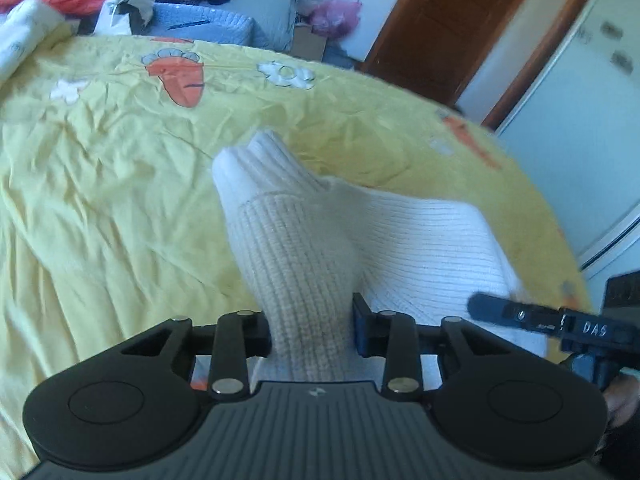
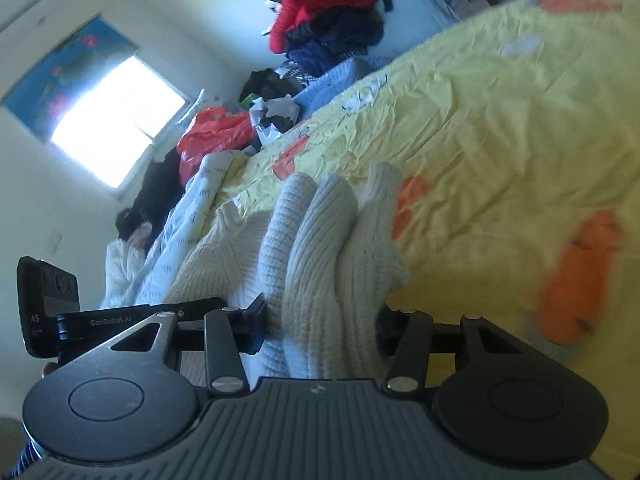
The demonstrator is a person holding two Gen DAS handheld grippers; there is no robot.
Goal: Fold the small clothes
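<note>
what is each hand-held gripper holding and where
Both grip the white knit sweater: left hand-held gripper on a ribbed sleeve, right hand-held gripper on bunched folds.

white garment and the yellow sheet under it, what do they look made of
The white garment looks like a thick ribbed knit, wool or acrylic: raised rows of stitches and a soft matte, slightly fuzzy surface. The left gripper and the right gripper are both closed on bunches of it. The yellow sheet looks like thin woven cotton or a blend: flat, matte, finely creased, with printed carrots.

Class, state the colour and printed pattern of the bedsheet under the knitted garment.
Yellow bedsheet, printed with orange carrots and white flowers; the left wrist view shows it best.
</note>
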